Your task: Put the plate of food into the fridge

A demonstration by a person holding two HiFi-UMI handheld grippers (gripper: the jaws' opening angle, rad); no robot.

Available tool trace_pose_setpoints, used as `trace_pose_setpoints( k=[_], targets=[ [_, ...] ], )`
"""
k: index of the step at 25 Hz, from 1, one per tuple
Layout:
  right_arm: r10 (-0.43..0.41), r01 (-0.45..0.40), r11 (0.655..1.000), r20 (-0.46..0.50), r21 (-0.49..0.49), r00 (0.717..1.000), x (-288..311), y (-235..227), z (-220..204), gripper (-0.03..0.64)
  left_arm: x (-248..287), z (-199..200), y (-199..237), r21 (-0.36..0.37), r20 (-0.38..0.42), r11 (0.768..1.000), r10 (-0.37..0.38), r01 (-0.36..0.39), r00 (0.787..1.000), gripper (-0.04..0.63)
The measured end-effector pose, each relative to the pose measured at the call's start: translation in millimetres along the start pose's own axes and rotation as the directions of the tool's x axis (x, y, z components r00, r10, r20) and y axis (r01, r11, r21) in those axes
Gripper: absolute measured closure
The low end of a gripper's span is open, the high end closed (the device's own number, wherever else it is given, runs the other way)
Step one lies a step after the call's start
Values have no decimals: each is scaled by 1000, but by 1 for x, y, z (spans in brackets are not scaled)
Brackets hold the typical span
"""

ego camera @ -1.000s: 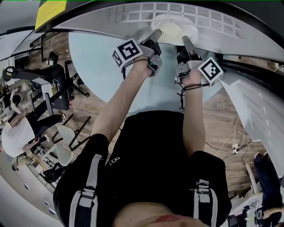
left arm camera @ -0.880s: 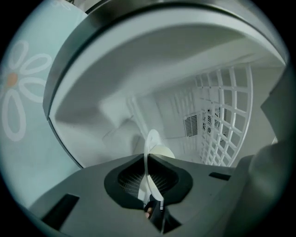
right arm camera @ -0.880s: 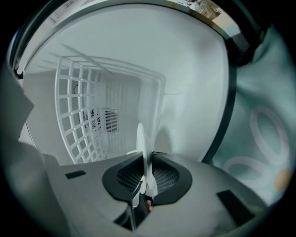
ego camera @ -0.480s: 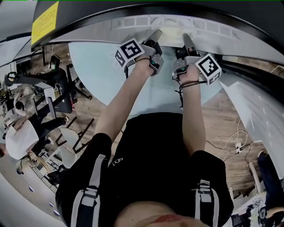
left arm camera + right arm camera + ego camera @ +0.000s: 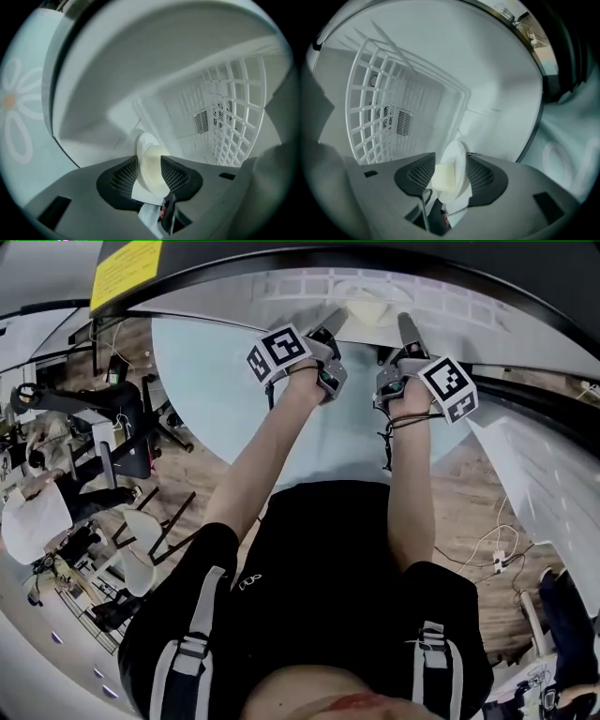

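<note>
Round white plate [image 5: 373, 307] bearing a pale yellow block of food [image 5: 444, 176], lying on the white wire shelf [image 5: 281, 285] inside the white fridge [image 5: 487, 70]. Left gripper [image 5: 330, 322] and right gripper [image 5: 407, 326]: jaws opening, plate rim between each pair, no longer clamped.

Soft even light on the white fridge [image 5: 164, 70] wall ahead of my tool, no hard glare, foreground nearest my tool shadowed and blurry, heavy fisheye bending, black vignetted corners.
</note>
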State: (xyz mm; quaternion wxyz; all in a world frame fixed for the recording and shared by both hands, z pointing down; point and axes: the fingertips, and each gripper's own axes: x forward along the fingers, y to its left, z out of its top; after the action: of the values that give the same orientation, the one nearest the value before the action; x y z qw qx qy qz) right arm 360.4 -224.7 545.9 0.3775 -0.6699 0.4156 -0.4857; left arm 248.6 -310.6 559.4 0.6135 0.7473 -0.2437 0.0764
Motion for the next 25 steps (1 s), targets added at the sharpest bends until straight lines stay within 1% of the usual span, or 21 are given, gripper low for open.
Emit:
trace_pose_setpoints(
  k=[3,5,7,8,9,11,13,15,16,17,19,20,22,25],
  targets=[
    [-7,8,999,18,-34,1000,-6,4,6,396,-11,13,1,42,40,999,31,-32,999,428],
    [-5,6,1000,37,-30,999,-9,2,11,397,-20,22,-4,97,64,995,22,-28,998,428],
    [-9,10,1000,62,-13,998,-15,-4,17,408,-28,25,-13,146,70,989,-9,-2,997,430],
    [-11,12,1000,70,-14,998,-18,-4,19,410,-33,25,-18,158,73,987,-29,17,997,442],
    [-6,8,1000,72,-24,997,-23,-2,20,425,-39,25,-25,165,78,985,-51,38,996,465],
    [34,-30,998,70,-52,997,-31,11,17,472,-52,22,-41,180,93,980,-104,86,990,501],
    [77,-70,992,62,-105,995,-35,26,8,535,-67,19,-58,217,107,965,-175,149,979,554],
    [98,-90,981,42,-170,994,-38,34,-4,577,-83,15,-72,278,115,941,-233,194,966,570],
    [107,-99,976,31,-194,994,-40,37,-12,594,-92,12,-75,317,114,927,-246,199,963,589],
    [118,-111,971,21,-212,993,-44,42,-20,615,-101,10,-78,359,114,913,-251,195,961,591],
    [151,-145,957,3,-253,989,-52,55,-36,617,-121,9,-85,430,118,883,-264,190,957,591],
    [170,-165,945,-6,-282,985,-57,65,-43,617,-130,9,-91,456,119,868,-281,199,952,592],
    [216,-210,911,-24,-356,976,-66,89,-54,617,-147,11,-108,504,118,833,-325,226,938,592],
    [268,-254,834,-43,-490,962,-91,126,-60,617,-168,8,-139,580,110,774,-385,255,916,592]
  ],
)
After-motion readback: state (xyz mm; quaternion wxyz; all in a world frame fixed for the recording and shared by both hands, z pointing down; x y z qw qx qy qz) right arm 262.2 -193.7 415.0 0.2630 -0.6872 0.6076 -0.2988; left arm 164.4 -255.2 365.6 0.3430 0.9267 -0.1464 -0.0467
